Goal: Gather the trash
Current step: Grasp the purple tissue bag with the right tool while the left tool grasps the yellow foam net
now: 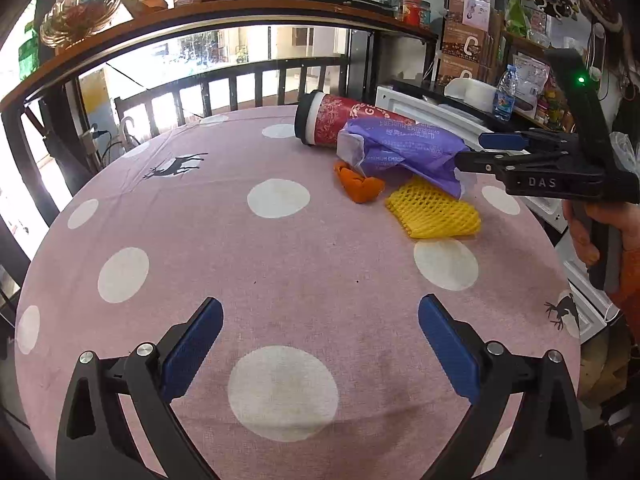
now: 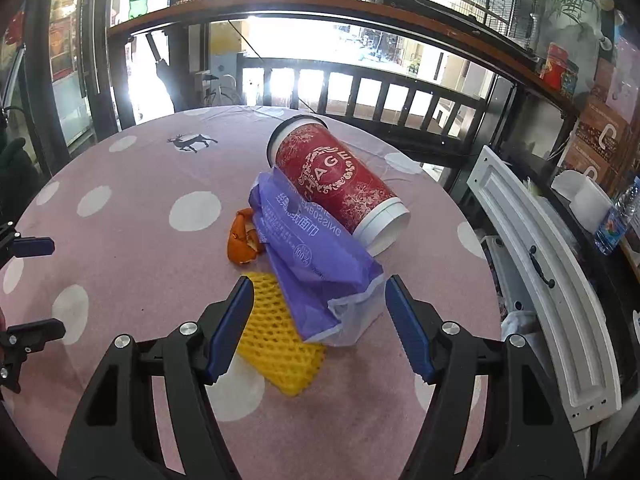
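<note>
looking along the left claw [image 1: 320, 344]: its jaws stand wide and hold nothing, over bare cloth near the bench's [image 1: 192, 248] near edge, probably waiting its turn. the trash sits toward the far right edge: a red cup [image 1: 340, 126] on its side, a purple wrapper [image 1: 404, 152], orange peel [image 1: 358, 186], yellow foam net [image 1: 434, 210].

from the right claw [image 2: 320, 312]: jaws wide, empty, either side of the wrapper's [image 2: 316, 264] torn end, likely lining up a pinch.
</note>
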The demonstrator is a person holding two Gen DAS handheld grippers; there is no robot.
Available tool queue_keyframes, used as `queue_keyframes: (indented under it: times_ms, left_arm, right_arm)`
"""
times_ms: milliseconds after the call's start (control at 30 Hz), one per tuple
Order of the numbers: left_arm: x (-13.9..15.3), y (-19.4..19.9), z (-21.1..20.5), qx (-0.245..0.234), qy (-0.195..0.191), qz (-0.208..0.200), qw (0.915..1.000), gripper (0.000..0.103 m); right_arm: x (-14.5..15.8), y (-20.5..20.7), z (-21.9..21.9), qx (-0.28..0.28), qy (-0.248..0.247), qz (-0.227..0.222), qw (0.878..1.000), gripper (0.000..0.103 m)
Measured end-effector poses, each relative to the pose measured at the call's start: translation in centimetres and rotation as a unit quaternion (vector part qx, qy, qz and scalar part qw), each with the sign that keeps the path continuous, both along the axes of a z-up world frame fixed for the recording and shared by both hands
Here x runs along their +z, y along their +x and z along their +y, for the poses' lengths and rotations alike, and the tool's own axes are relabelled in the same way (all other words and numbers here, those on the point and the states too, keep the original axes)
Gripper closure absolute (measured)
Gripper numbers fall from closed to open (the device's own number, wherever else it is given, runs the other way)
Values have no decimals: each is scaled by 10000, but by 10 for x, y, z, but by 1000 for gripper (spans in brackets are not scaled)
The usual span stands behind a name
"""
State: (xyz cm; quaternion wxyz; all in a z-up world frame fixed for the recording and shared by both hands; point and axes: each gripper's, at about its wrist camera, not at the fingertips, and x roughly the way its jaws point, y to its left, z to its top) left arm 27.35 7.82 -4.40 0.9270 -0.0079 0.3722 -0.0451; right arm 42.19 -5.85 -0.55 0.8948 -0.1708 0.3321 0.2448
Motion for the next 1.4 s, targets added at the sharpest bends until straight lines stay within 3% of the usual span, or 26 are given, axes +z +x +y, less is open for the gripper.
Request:
queue_keyframes:
  times_ms: [67, 267, 400, 467, 800, 967, 1067, 1267, 1400]
  left_arm:
    - [-1, 3, 1, -2, 26, 14, 10000, 6]
    - [-2, 10, 1, -82, 11, 55, 10000, 6]
    - [-5, 18, 2, -107, -146, 136, 9997, 6]
    - [-6, 22, -1, -121, -206, 145, 9996, 6]
    - [-3, 50, -56, -844, -3, 96, 9964, 6]
    - [-4, 72, -98, -1135, 138, 50, 9934, 6]
    - [-8, 83, -119, -1214, 136, 138, 9924, 13]
    - [-20, 105, -156, -1319, 557, 342, 9891, 19]
    - [-31, 115, -160, -1130, 664, 529, 9900, 37]
  right_arm:
    - [-6, 12, 2, -27, -140, 62, 9999, 37]
    - [-21, 30, 0, 67, -258, 217, 9994, 56]
    - [-21, 24, 2, 222, -393, 135, 9989, 82]
    - [-18, 20, 1, 314, -323, 103, 9989, 88]
    - [22, -11, -28, 84, 499, -190, 9985, 91]
    - [33, -28, -48, -165, 604, -362, 9974, 91]
    - [37, -36, -65, -361, 670, -484, 9959, 91]
    - [36, -49, -95, -623, 837, -477, 9934, 91]
    - [32, -58, -111, -749, 947, -474, 9915, 91]
